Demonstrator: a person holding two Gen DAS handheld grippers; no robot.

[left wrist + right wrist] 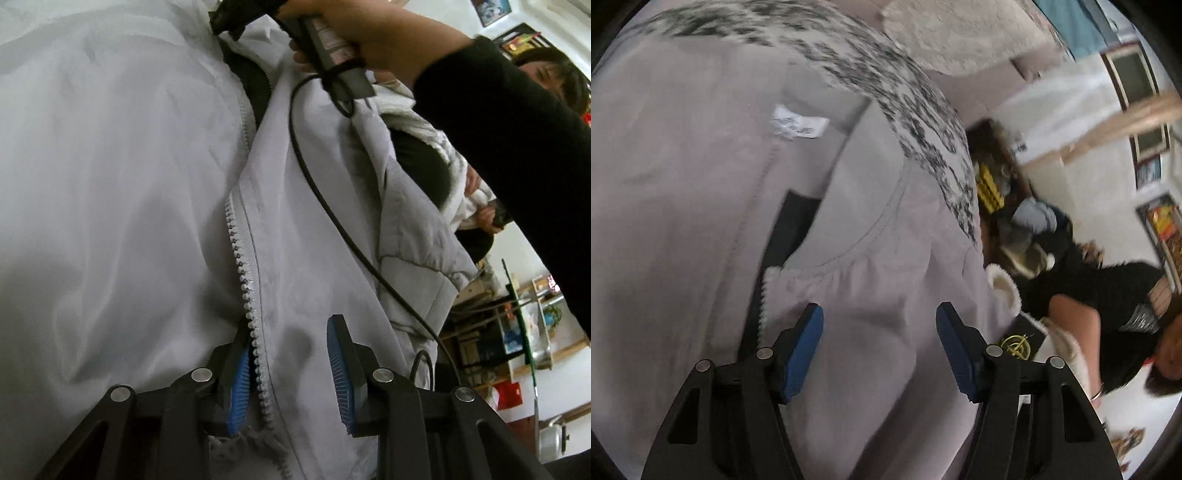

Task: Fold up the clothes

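Note:
A pale grey zip jacket [110, 184] fills the left wrist view, its white zipper [240, 258] running down the middle. My left gripper [291, 373] stands open over the jacket's front edge, the zipper teeth lying against the left blue pad [240, 384]. At the top, a hand [369, 33] in a black sleeve holds the other gripper's handle above the collar. In the blurred right wrist view, my right gripper [882, 339] is open just above the jacket [683, 221] near its collar seam and white label [799, 125]. Nothing is pinched between either pair of pads.
A black cable [332, 221] trails across the jacket. A black-and-white patterned cloth [886, 81] lies beyond the jacket. Another person in black [1108, 295] sits to the right with fleecy white cloth [454, 166]. Shelves with clutter [517, 332] stand behind.

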